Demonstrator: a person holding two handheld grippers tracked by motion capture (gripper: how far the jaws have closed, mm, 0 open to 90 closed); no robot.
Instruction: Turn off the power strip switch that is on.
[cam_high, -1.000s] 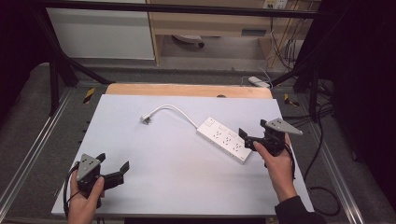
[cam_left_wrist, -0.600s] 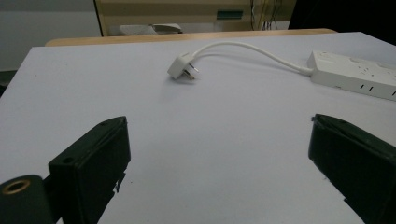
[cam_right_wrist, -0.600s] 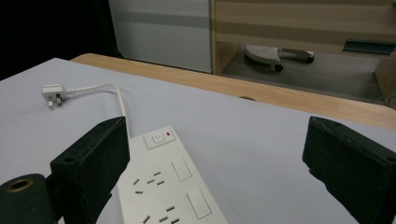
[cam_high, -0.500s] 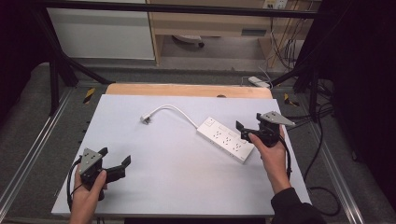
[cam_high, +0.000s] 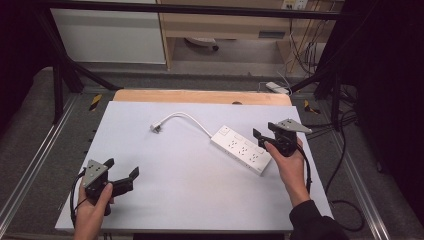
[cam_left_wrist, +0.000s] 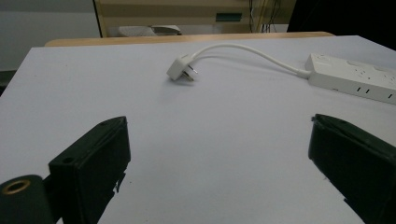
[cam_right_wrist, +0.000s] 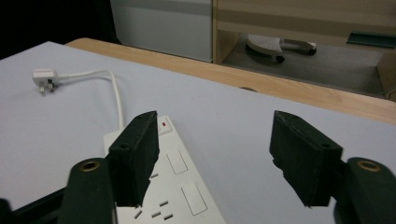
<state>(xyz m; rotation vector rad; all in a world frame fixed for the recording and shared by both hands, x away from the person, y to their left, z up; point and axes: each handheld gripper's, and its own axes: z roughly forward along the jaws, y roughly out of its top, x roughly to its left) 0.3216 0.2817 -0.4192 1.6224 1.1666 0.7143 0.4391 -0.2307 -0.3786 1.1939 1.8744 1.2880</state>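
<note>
A white power strip (cam_high: 241, 149) lies at an angle on the right half of the white tabletop (cam_high: 190, 200). Its white cable (cam_high: 187, 117) curves left to a plug (cam_high: 156, 127) lying loose. My right gripper (cam_high: 259, 139) is open, hovering at the strip's right end. In the right gripper view the right gripper (cam_right_wrist: 215, 135) has its left jaw above the power strip (cam_right_wrist: 173, 186), with the plug (cam_right_wrist: 44, 75) far left. My left gripper (cam_high: 121, 169) is open near the front left, holding nothing. The left gripper view shows the left gripper (cam_left_wrist: 217, 130) facing the plug (cam_left_wrist: 180, 70) and strip (cam_left_wrist: 355, 77).
A wooden strip (cam_high: 200, 96) borders the table's back edge. Metal frame rails (cam_high: 35, 165) run along both sides. Cables (cam_high: 345, 200) hang off the right side, and a white adapter (cam_high: 276, 87) lies on the floor behind.
My right gripper has moved forward and slightly left, coming over the power strip's right end. The left gripper has shifted a little forward and to the right. The strip and plug have not moved.
</note>
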